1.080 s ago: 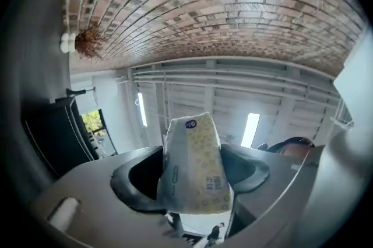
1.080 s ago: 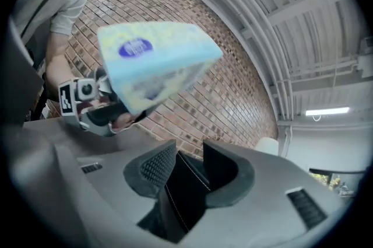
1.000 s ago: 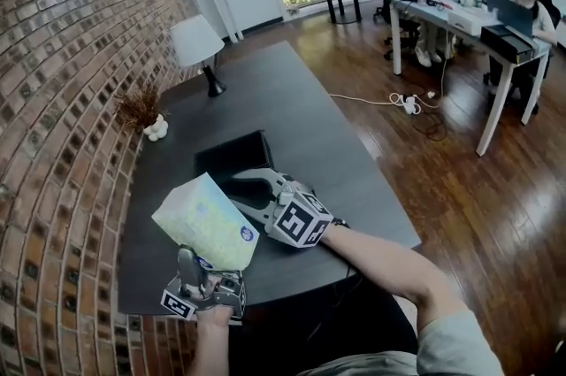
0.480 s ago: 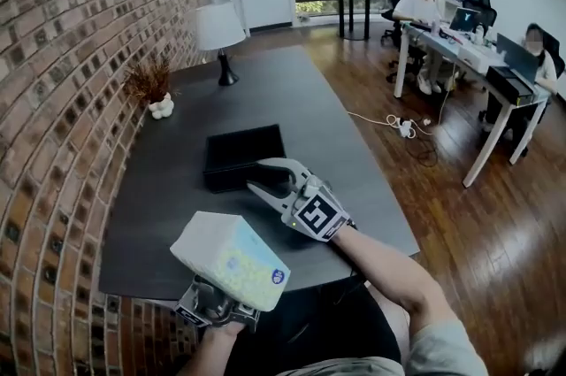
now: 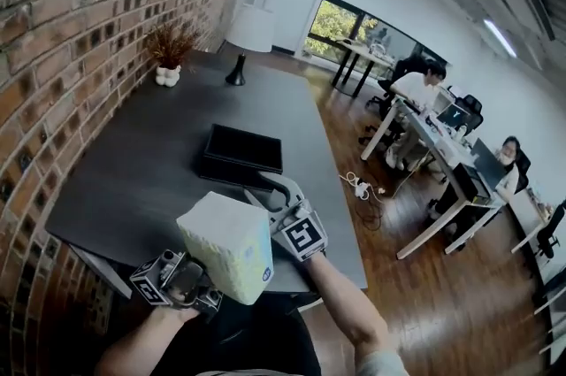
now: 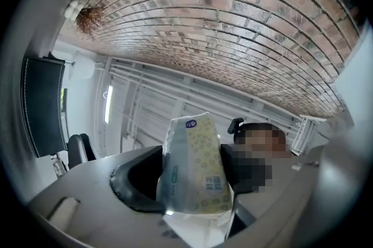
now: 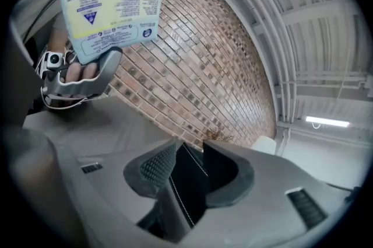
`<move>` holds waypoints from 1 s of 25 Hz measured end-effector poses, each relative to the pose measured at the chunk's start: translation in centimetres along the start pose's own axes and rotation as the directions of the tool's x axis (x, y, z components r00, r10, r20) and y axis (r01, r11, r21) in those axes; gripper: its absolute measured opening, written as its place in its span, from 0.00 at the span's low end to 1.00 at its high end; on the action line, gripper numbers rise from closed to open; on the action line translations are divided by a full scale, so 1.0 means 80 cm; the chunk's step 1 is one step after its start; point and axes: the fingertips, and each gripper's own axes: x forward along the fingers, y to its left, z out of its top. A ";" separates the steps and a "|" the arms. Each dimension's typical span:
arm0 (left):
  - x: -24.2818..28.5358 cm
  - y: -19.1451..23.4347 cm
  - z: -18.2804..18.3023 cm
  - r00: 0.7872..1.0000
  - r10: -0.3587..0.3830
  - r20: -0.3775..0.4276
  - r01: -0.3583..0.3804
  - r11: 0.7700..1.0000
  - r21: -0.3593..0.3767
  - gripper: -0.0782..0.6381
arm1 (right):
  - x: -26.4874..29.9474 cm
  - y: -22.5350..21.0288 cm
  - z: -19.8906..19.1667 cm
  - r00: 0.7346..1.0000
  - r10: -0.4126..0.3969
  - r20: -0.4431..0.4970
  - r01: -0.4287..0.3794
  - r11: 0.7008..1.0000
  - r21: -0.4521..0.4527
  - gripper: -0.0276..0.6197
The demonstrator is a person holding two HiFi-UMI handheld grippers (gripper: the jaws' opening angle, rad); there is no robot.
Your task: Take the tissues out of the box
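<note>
The left gripper (image 6: 192, 194) is clamping the lower end of the tissue pack (image 5: 228, 246), jaws narrowed hard into the soft wrapper, and it is holding the pack up in the air at the box's (image 5: 240, 155) 6 o'clock, out of it and hanging over the near edge of the table (image 5: 133, 180). The main risk is sitting in that grip: the jaws are biting only one end, so the free bulk of the pack is levering on a slick plastic film, and any quick swing is likely to make it pivot or slide out. Because it is hanging over the edge and not over the tabletop, a slip is sending it to the floor or the person's lap, not back onto the surface. The right gripper (image 5: 263, 187) is resting empty at the box's 5 o'clock corner with its jaws standing apart, close beside the pack; the two tools are crowding each other, so moving the pack toward 12 o'clock is inviting a bump that could knock it loose or shove the box. The box interior is reading as plain black, so whether more tissues are lying inside I cannot tell; reaching in blind with the right gripper is risking a catch on the rim and dragging the box across the table.
</note>
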 end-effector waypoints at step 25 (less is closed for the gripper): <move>-0.002 0.000 0.002 1.000 -0.009 0.015 0.009 1.000 0.003 0.56 | -0.190 0.058 0.169 0.927 -0.261 0.270 0.145 0.912 0.384 0.27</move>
